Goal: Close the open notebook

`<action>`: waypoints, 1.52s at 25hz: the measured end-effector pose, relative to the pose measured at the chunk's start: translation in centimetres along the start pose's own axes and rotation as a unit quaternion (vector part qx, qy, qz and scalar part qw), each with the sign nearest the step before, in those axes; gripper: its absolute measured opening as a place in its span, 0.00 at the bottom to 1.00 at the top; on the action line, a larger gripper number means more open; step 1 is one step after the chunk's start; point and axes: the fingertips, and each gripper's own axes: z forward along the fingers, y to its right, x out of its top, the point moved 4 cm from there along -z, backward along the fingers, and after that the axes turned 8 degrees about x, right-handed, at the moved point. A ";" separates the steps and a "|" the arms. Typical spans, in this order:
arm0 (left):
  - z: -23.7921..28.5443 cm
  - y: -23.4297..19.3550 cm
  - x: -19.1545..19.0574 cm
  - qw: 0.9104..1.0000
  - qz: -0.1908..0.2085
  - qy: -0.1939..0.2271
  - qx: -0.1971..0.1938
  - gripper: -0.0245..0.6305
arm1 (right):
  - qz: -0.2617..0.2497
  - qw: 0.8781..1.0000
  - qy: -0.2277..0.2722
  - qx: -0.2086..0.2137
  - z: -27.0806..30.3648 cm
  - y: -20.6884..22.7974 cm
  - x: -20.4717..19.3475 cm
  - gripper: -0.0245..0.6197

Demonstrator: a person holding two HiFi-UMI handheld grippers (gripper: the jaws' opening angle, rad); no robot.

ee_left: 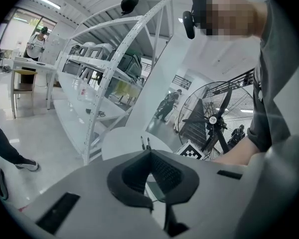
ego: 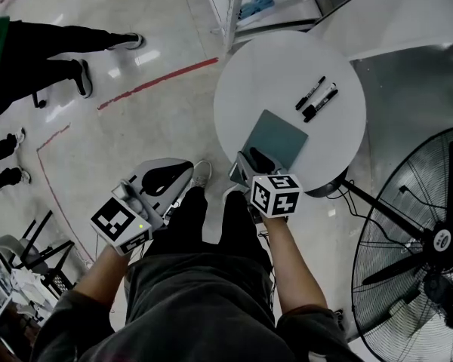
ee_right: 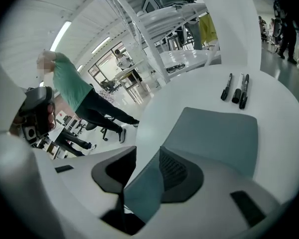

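Observation:
The teal notebook (ego: 276, 137) lies closed and flat on the round white table (ego: 249, 89), near its front edge. My right gripper (ego: 251, 161) stands at the notebook's near corner. In the right gripper view the notebook (ee_right: 214, 138) reaches in between the jaws, which stand apart around its edge, so the right gripper (ee_right: 147, 156) is open. My left gripper (ego: 177, 173) hangs off the table to the left, over the floor. Its fingertips meet with nothing between them in the left gripper view (ee_left: 149, 153).
Three black pens (ego: 317, 99) lie side by side on the table beyond the notebook. A large floor fan (ego: 423, 240) stands to the right. White shelving (ego: 241, 6) rises behind the table. A person's legs (ego: 60, 51) are on the floor at far left.

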 end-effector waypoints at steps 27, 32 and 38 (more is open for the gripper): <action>2.4 10.5 8.6 0.989 0.105 0.052 -0.088 0.05 | -0.048 0.978 0.202 -0.002 -18.7 -3.1 8.5 0.08; 2.3 12.6 9.9 0.985 0.120 0.061 -0.107 0.05 | -0.052 0.974 0.222 -0.007 -21.7 -3.9 8.6 0.08; 2.2 14.8 10.9 0.980 0.139 0.069 -0.124 0.05 | -0.060 0.967 0.249 -0.014 -25.0 -4.6 8.7 0.07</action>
